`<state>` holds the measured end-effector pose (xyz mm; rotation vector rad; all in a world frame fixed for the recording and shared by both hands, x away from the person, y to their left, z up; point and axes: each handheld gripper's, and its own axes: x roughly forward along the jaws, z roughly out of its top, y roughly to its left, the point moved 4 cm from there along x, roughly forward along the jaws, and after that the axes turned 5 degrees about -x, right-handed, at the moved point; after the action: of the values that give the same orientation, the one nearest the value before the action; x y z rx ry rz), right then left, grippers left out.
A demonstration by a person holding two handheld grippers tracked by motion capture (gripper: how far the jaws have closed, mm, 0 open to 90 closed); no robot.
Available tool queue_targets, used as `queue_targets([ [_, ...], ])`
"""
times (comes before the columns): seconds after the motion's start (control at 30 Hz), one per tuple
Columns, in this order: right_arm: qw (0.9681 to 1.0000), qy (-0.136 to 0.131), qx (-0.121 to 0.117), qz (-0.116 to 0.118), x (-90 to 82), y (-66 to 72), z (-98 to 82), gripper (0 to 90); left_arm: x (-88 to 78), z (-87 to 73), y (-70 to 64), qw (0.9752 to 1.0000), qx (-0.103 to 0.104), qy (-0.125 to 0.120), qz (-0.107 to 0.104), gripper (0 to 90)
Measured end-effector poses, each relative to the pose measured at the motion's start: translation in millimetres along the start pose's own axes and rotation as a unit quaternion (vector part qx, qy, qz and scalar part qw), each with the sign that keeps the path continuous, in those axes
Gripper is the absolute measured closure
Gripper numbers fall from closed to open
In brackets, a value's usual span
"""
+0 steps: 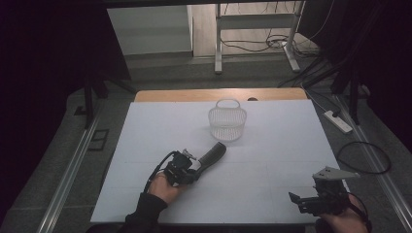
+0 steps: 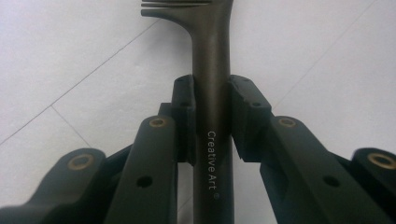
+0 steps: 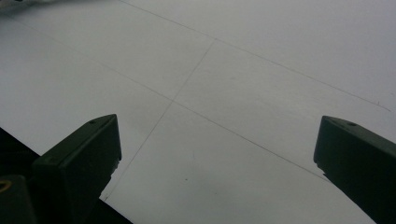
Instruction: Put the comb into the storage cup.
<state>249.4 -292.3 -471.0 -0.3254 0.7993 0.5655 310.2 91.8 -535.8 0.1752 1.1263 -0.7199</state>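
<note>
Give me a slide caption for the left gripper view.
Left gripper clamped on the dark handle of a comb-like brush printed "Creative Art", over the white table sheet.

We see a dim high view: the white tabletop (image 1: 272, 145) is the brightest surface, evenly grey-lit with no glare, while both sides of the room sink into near black. The wire basket (image 1: 227, 120) casts only a faint, soft shadow toward the tabletop's near edge. In the left gripper view the brush handle (image 2: 212, 93) is sharp, its lettering legible. The right gripper view looks soft and slightly grainy, darkening toward its lower left corner.
</note>
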Motion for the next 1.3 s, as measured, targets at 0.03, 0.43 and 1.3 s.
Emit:
queue_targets([
  [0.03,1.0000,0.000,0.000,0.000,0.0,0.0,0.0,0.9,-1.1,-0.3,-0.5,1.0000,0.002,-0.001,0.000,72.6],
  [0.43,1.0000,-0.002,-0.001,-0.001,-0.3,0.3,0.2,0.9,-16.6,-3.5,-11.2,0.9991,0.020,-0.033,-0.017,72.5],
  [1.3,0.9988,-0.035,-0.025,0.022,-2.4,6.2,9.0,0.0,-65.6,-15.2,-21.0,0.9907,0.038,-0.125,-0.038,72.4],
])
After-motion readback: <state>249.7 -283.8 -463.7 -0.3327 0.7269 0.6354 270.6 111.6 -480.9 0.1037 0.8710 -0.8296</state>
